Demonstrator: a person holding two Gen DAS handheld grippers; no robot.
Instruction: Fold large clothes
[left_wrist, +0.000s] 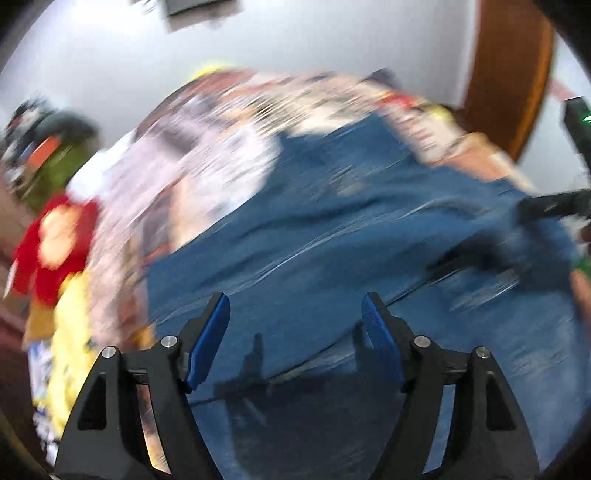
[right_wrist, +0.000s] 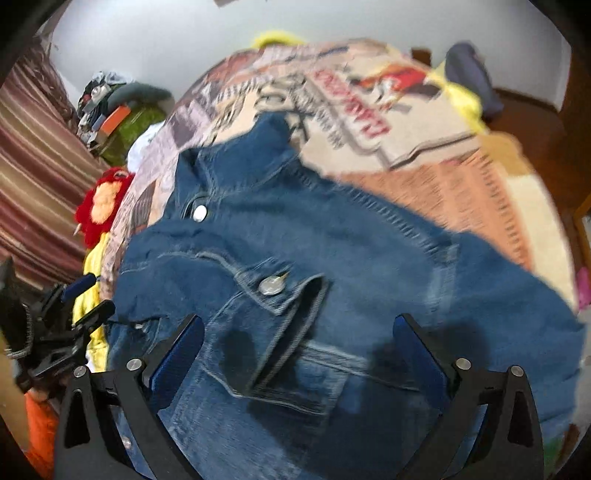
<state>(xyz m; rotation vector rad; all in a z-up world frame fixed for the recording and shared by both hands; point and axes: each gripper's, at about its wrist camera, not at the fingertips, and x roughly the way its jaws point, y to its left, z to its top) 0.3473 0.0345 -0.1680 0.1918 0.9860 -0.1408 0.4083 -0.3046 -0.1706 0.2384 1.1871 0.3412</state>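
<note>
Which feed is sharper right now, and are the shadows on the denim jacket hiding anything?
Left wrist view: heavy motion smear, denim jacket just streaks, only the left tongs crisp. Right wrist view: milder blur; pocket button readable, and the right tongs cast soft dark patches over the pocket seams.

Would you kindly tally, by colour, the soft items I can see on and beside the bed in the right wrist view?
Blue: 1, the denim jacket
Red: 1, the plush toy
Yellow: 1, the yellow fabric beside the bed
Multicoloured print: 1, the bedspread
Total: 4
</note>
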